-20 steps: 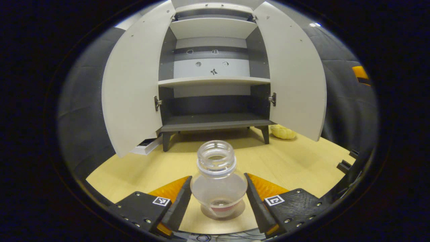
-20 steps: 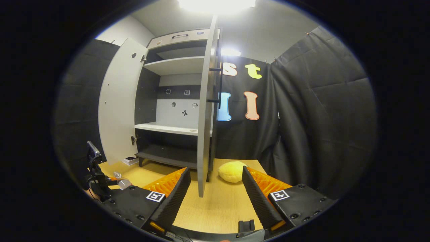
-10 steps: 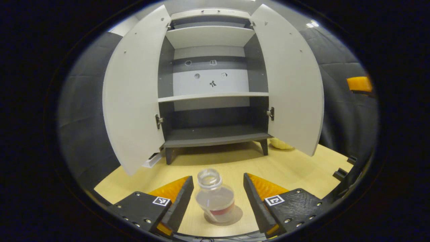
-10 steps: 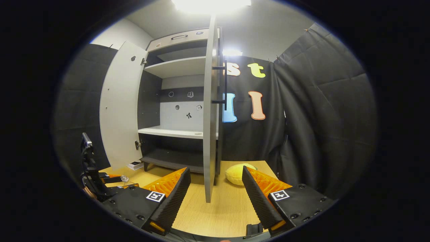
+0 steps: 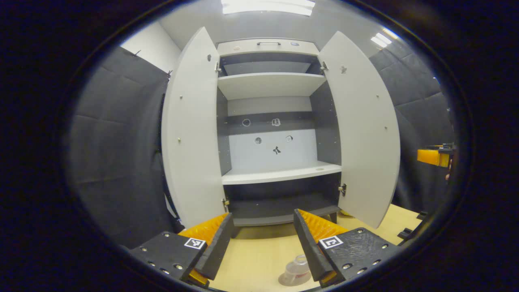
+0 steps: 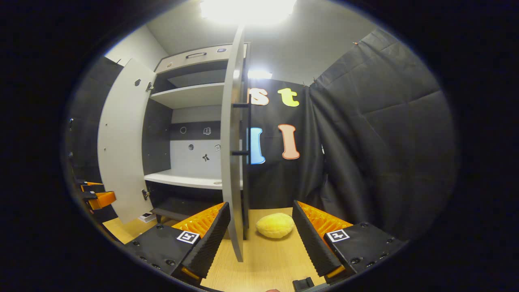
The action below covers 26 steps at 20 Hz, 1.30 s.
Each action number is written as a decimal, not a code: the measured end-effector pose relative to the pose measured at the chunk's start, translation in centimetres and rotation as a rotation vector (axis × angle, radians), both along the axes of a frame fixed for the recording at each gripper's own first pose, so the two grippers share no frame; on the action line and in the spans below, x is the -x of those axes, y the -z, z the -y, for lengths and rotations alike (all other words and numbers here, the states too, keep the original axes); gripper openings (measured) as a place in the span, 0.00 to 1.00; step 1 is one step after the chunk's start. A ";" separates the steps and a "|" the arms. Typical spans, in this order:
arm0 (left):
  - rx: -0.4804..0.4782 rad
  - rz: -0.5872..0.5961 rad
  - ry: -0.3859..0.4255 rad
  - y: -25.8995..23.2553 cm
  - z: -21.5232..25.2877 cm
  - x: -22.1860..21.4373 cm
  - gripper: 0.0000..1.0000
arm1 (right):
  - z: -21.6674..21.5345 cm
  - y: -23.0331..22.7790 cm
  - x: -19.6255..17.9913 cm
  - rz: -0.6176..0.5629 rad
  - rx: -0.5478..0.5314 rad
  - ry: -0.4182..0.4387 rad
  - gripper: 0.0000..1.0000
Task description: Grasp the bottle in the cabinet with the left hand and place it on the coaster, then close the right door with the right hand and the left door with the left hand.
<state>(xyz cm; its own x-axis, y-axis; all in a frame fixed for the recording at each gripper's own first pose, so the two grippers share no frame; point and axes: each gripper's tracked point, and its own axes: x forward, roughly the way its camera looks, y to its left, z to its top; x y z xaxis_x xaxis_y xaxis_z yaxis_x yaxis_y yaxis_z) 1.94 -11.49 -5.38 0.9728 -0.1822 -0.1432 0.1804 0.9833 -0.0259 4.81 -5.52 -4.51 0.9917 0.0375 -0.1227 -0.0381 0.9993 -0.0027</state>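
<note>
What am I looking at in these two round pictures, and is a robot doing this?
No robot: a person holds a hand-held gripper in each hand, and a fisheye camera rides on each, looking out along its two fingers.

In the left gripper view, the left hand-held gripper is open and holds nothing. Low between its fingers a clear bottle stands on the wooden table. Ahead is the cabinet, both doors open.

In the right gripper view, the right hand-held gripper is also open and empty. It faces the edge of the right door, with a soft yellow object lying on the table beyond. The left door stands open farther off.

The doors are not yet closed.
</note>
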 end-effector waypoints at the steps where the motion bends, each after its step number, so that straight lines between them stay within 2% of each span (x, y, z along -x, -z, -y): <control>1: 0.004 0.001 -0.013 -0.6 -1.2 -0.1 0.86 | 0.6 -0.9 -0.5 0.012 0.002 0.036 0.98; 3: 0.013 0.011 -0.040 -1.7 -3.8 -0.1 0.86 | 1.8 -2.6 -1.7 0.034 0.001 0.106 0.98; 4: 0.016 0.018 -0.056 -2.2 -5.1 -0.1 0.92 | 2.2 -3.5 -2.3 0.043 0.000 0.128 0.98; 6: 0.012 0.034 -0.083 -2.8 -7.6 -0.2 0.92 | 3.1 -4.9 -3.6 0.057 0.014 0.182 0.98; 7: 0.006 0.041 -0.097 -2.9 -8.7 0.0 0.86 | 3.4 -5.6 -4.2 0.068 0.023 0.205 0.98; 8: 0.000 0.045 -0.113 -3.1 -9.9 0.1 0.86 | 3.5 -6.3 -4.8 0.079 0.029 0.220 0.98; 9: -0.003 0.046 -0.128 -3.1 -11.0 0.3 0.91 | 3.4 -6.9 -5.5 0.086 0.035 0.231 0.98; 11: -0.011 0.041 -0.161 -2.8 -13.4 0.5 0.91 | 2.8 -7.6 -6.7 0.092 0.054 0.240 0.98; 12: -0.017 0.037 -0.181 -2.8 -14.5 0.5 0.86 | 2.5 -7.8 -7.3 0.093 0.067 0.243 0.98; 13: -0.019 0.036 -0.195 -2.8 -15.6 0.7 0.91 | 2.1 -8.0 -7.7 0.093 0.076 0.241 0.98; 15: -0.022 0.037 -0.223 -2.7 -17.6 0.9 0.91 | 0.9 -8.1 -8.2 0.091 0.087 0.226 0.98; 16: -0.023 0.037 -0.236 -2.6 -18.5 0.9 0.91 | 0.9 -8.0 -8.4 0.090 0.112 0.234 0.92; 18: -0.023 0.036 -0.261 -2.3 -20.2 1.1 0.91 | 0.5 -8.3 -8.0 0.100 0.142 0.240 0.94; 20: -0.009 0.036 -0.269 -2.1 -21.4 1.2 0.91 | -0.1 -8.4 -7.9 0.090 0.112 0.231 0.92; 23: 0.006 0.033 -0.267 -1.6 -22.8 0.7 0.91 | -0.4 -8.4 -7.4 0.089 0.109 0.252 0.94; 24: 0.007 0.035 -0.265 -1.6 -22.8 0.6 0.86 | -1.0 -8.4 -7.3 0.089 0.118 0.241 0.95; 25: 0.008 0.038 -0.262 -1.6 -23.0 0.5 0.86 | -2.3 -8.9 -7.4 0.106 0.105 0.211 0.94; 26: 0.008 0.039 -0.258 -1.5 -23.5 0.5 0.86 | -2.7 -9.1 -6.4 0.110 0.123 0.214 0.82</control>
<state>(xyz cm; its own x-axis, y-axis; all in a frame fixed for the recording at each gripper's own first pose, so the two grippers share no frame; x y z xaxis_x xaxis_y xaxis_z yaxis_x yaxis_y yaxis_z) 1.49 11.98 -3.85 0.9920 0.0719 -0.1040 -0.0756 0.9966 -0.0320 11.24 -2.77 4.55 0.9832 -0.1827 -0.0047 0.1810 0.9766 -0.1166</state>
